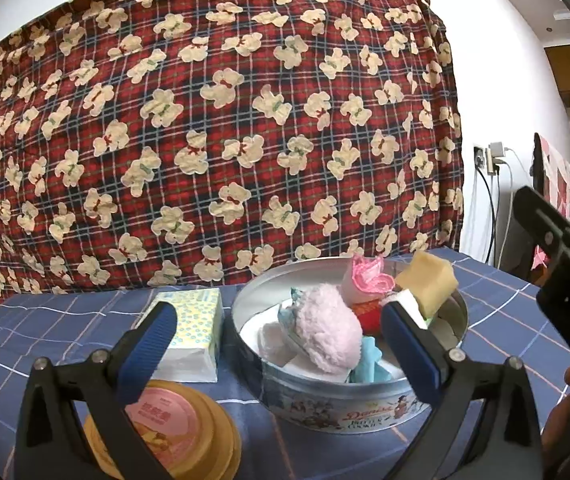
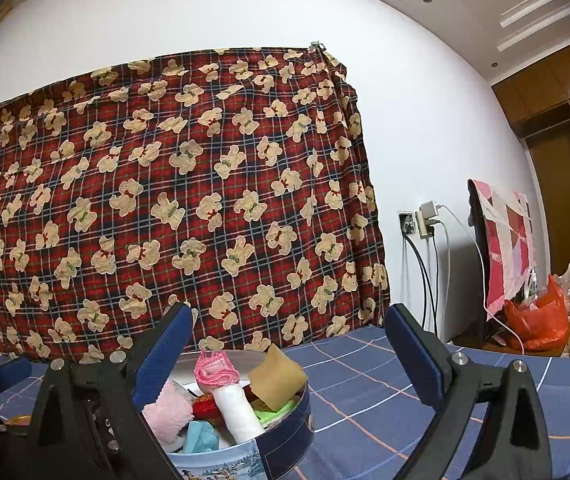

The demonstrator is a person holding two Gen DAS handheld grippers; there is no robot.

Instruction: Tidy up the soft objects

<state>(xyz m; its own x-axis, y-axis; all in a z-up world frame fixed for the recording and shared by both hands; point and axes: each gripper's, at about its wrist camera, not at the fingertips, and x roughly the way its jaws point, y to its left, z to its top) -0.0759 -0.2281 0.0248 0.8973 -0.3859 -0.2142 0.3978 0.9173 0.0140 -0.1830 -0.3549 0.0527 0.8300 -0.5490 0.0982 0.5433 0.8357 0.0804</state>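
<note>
Left wrist view: the left tongs (image 1: 277,330) hang open and empty above a worktop (image 1: 65,320) covered in a blue checked cloth, their blue-padded fingers spread to either side of a round cookie tin (image 1: 345,408). The tin stands open and holds the soft objects piled together: a fluffy pink puff (image 1: 325,332) in the middle, a pink-and-white knitted piece (image 1: 365,280) behind it, a yellow sponge (image 1: 429,284) leaning at the back right rim, a light blue cloth (image 1: 369,364) at the front, something red (image 1: 369,314) and white pieces underneath. Just left of the tin lies a tissue pack (image 1: 195,332) with a yellow and blue pattern. In front of that pack sits a round yellow container (image 1: 173,436) with a pink label.

Right wrist view: the right tongs (image 2: 289,354) are also spread wide, gripping nothing, held above and to the right of the tin. A red plaid blanket (image 2: 173,208) printed with teddy bears hangs behind the worktop.
</note>
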